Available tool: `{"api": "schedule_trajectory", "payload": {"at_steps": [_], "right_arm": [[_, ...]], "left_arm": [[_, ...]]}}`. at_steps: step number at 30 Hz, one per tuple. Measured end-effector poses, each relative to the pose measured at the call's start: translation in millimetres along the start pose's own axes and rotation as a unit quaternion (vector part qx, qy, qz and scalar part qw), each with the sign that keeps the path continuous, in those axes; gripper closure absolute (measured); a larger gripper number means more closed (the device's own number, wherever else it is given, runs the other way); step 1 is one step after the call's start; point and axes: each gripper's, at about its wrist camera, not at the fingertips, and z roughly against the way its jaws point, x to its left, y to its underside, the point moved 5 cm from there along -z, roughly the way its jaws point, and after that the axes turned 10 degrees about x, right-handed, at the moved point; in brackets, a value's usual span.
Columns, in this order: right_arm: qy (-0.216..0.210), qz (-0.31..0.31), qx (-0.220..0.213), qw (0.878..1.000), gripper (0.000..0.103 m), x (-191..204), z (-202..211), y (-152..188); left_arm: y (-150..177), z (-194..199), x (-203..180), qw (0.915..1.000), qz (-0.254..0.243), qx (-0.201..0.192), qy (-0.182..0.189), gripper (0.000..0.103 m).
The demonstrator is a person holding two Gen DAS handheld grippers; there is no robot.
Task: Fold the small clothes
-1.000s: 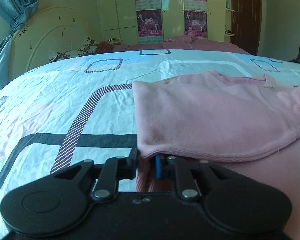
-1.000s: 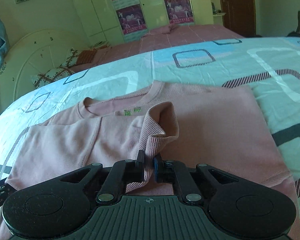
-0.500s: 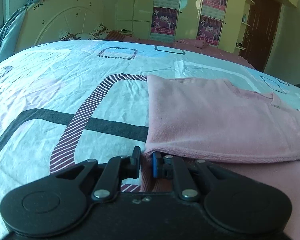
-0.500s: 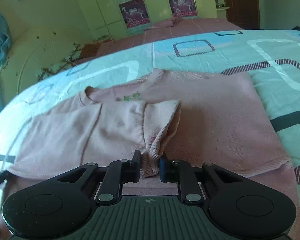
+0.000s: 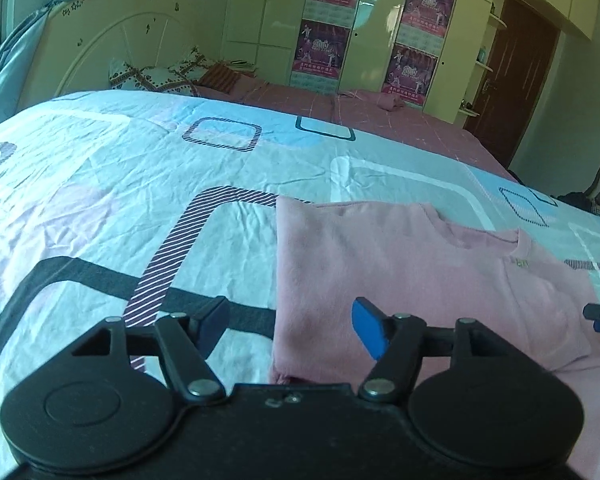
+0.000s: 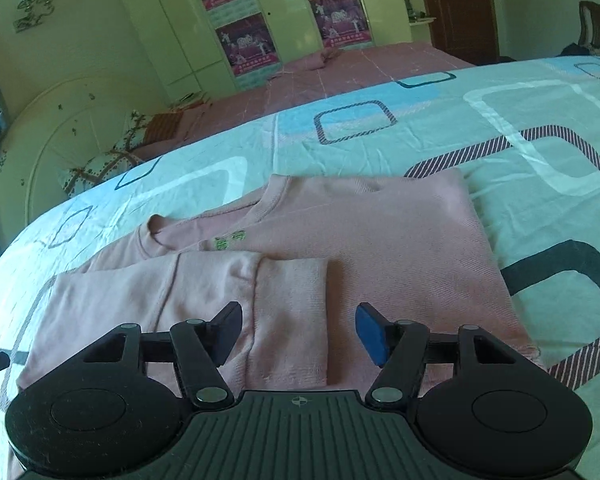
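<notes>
Bed edge: the patterned bedsheet (image 5: 100, 208) runs wide to my left and far ahead, ending at a pink bedspread (image 5: 340, 108) beyond; past that stand the wardrobe doors (image 6: 172, 28) with posters.
Open room, left side: bare sheet all along the left of the pink sweater (image 5: 400, 264), nothing lying on it that I can see.
Open room, right side: from my right wrist view, bare sheet stretches right of the sweater's straight side edge as well.
Sweater: it lies flat on the sheet, neckline (image 6: 204, 228) away from me, a small green label (image 6: 228, 240) just inside it.
Folded sleeve: one sleeve (image 6: 204, 300) is laid across the body, its ribbed cuff (image 6: 292, 312) flat and pointing right.
Left gripper (image 5: 290, 330): my jaws have just been opening and now stand spread; the sweater's left folded edge lies below the gap, no pad pressing it.
Right gripper (image 6: 298, 334): jaws likewise just opened and spread; the cuff lies under the gap, released, neither pad touching it as far as I can tell.
Other gripper seen: my right one's tip pokes in at the far right of the left wrist view, over the sweater.
</notes>
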Motion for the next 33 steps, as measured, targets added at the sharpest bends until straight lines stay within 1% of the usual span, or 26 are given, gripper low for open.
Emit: {"api": "schedule_trajectory", "payload": {"at_steps": [1,3,4,6,7,8,9,10,11,12,13,15,17,18,19,21,23,24,26,27,28,29,30,31,33], "right_arm": [[0.003,-0.006,0.005,1.000,0.041,-1,-6,-4],[0.010,-0.013,0.012,1.000,0.041,-3,-19,-9],[0.015,-0.018,0.017,1.000,0.041,-4,-25,-10],[0.019,-0.029,0.018,0.999,0.041,-5,-33,-12],[0.019,-0.030,0.018,0.999,0.041,-4,-35,-12],[0.017,-0.027,0.020,0.999,0.044,-1,-36,-13],[0.013,-0.021,0.024,0.999,0.053,2,-38,-12],[0.009,-0.017,0.029,0.999,0.075,6,-39,-12],[0.009,-0.012,0.032,0.999,0.090,9,-41,-11],[0.010,-0.006,0.032,0.999,0.094,11,-41,-10],[0.011,-0.002,0.030,0.999,0.095,12,-41,-9],[0.015,0.006,0.018,1.000,0.096,14,-36,-8],[0.038,0.024,-0.014,0.999,0.097,15,-24,-6],[0.060,0.034,-0.016,0.997,0.097,14,-25,-3],[0.075,0.041,0.002,0.996,0.099,10,-34,1],[0.071,0.041,0.004,0.997,0.099,8,-35,3],[0.073,0.042,-0.002,0.996,0.098,9,-30,-2],[0.075,0.037,-0.013,0.996,0.098,8,-25,-4],[0.074,0.039,-0.033,0.996,0.097,11,-16,-9],[0.070,0.044,-0.040,0.996,0.096,14,-12,-11],[0.063,0.049,-0.044,0.996,0.092,18,-10,-13],[0.057,0.055,-0.046,0.996,0.078,24,-8,-15],[0.052,0.062,-0.046,0.996,0.066,29,-9,-15],[0.049,0.071,-0.048,0.995,0.047,35,-10,-16],[0.045,0.090,-0.048,0.994,0.046,46,-12,-15]], "left_arm": [[-6,-10,-1,1.0000,0.003,0.005,0.002,0.044],[-17,-30,-2,0.9998,0.011,0.015,0.003,0.045],[-22,-40,-1,0.9996,0.020,0.021,0.003,0.049],[-30,-59,2,0.9989,0.036,0.029,0.001,0.051],[-34,-66,4,0.9985,0.044,0.032,0.001,0.056],[-37,-74,6,0.9981,0.051,0.036,0.005,0.058],[-39,-80,7,0.9977,0.055,0.039,0.006,0.065],[-41,-84,8,0.9977,0.055,0.038,0.006,0.073],[-43,-87,8,0.9979,0.054,0.034,0.006,0.080],[-45,-89,8,0.9982,0.050,0.033,0.003,0.086],[-46,-90,8,0.9985,0.048,0.027,0.001,0.090],[-45,-91,8,0.9991,0.040,0.015,-0.007,0.092],[-41,-92,7,0.9994,0.031,0.008,-0.013,0.092],[-39,-94,6,0.9996,0.024,0.006,-0.016,0.091],[-40,-93,3,0.9996,0.016,0.005,-0.022,0.091],[-42,-90,-1,0.9995,0.007,0.009,-0.030,0.089],[-44,-85,-2,0.9994,0.004,0.010,-0.034,0.083],[-45,-82,-3,0.9994,0.004,0.008,-0.032,0.078],[-44,-73,-6,0.9994,-0.004,0.000,-0.033,0.077],[-44,-68,-9,0.9994,-0.011,-0.006,-0.033,0.074],[-44,-64,-13,0.9993,-0.016,-0.010,-0.031,0.068],[-43,-60,-18,0.9993,-0.020,-0.013,-0.027,0.064],[-42,-56,-23,0.9993,-0.025,-0.015,-0.025,0.054],[-40,-52,-30,0.9991,-0.031,-0.018,-0.023,0.047],[-37,-48,-44,0.9982,-0.052,-0.021,-0.020,0.044]]}}
